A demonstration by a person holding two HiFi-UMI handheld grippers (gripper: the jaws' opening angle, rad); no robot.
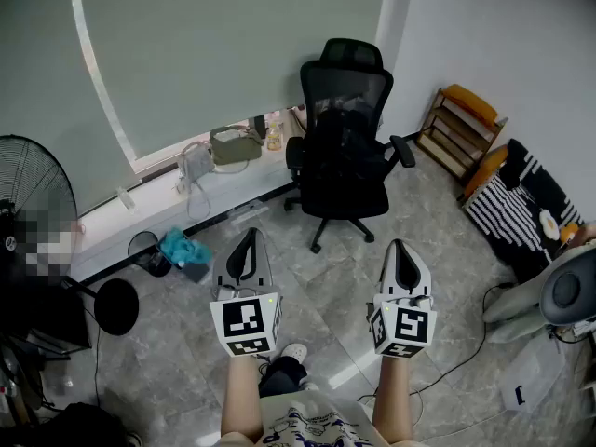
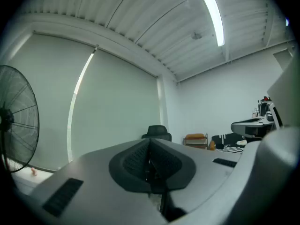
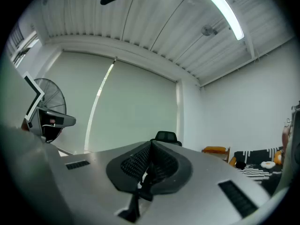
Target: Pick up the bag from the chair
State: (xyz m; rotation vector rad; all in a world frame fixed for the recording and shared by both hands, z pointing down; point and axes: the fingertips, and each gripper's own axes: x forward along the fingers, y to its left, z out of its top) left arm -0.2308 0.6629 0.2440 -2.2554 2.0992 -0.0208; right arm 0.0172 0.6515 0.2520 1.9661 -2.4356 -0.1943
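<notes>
A black mesh office chair (image 1: pixel 343 147) stands on the tiled floor ahead of me, its back to the window corner. Its seat (image 1: pixel 346 186) looks bulky and dark; I cannot tell a bag apart from the upholstery there. My left gripper (image 1: pixel 247 241) and right gripper (image 1: pixel 399 250) are held side by side in front of me, short of the chair and pointing at it. Both are shut with nothing between the jaws. Beyond the closed left gripper (image 2: pixel 150 142) the chair's headrest (image 2: pixel 157 132) shows, and it shows again beyond the right gripper (image 3: pixel 152 145) as the headrest (image 3: pixel 166 137).
An olive handbag (image 1: pixel 233 145) and white items lie on the window ledge left of the chair. A standing fan (image 1: pixel 33 198) is at far left, a small bin with teal cloth (image 1: pixel 180 248) below the ledge. A wooden rack (image 1: pixel 461 127) and striped cloth (image 1: pixel 518 205) are at right.
</notes>
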